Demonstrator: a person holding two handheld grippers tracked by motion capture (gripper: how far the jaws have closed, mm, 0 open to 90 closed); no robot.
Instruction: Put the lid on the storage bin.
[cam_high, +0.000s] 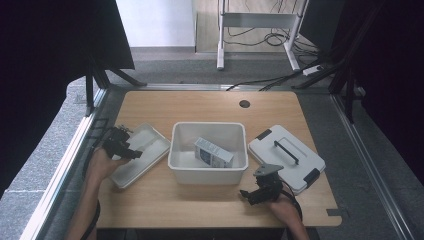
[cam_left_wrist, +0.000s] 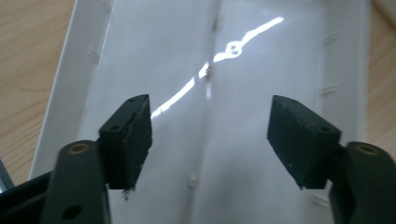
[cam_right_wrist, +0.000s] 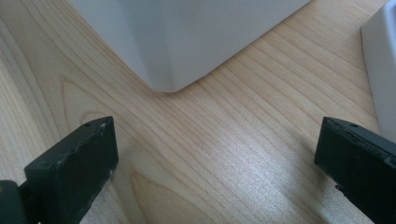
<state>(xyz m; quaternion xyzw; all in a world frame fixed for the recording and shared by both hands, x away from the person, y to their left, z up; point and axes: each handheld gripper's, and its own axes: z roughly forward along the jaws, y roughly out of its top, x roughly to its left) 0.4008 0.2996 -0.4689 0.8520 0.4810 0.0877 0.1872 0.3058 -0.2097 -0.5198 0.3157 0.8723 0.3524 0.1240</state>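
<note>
A white bin (cam_high: 176, 150) stands in the middle of the wooden table, and a white and blue carton (cam_high: 213, 152) lies tilted inside it. At the left lies a shallow white tray (cam_high: 150, 137). My left gripper (cam_high: 121, 145) hovers over this tray (cam_left_wrist: 345, 70), open, with nothing between its jaws (cam_left_wrist: 209, 140). My right gripper (cam_high: 260, 189) sits low over the table's front right, open and empty (cam_right_wrist: 215, 163). The bin's near corner (cam_right_wrist: 173, 56) lies just ahead of it.
A white lid (cam_high: 286, 156) with a black handle and black clips lies flat at the right, its edge (cam_right_wrist: 380, 70) beside my right gripper. A round cable hole (cam_high: 244, 104) sits near the table's far edge. Bare wood runs along the front.
</note>
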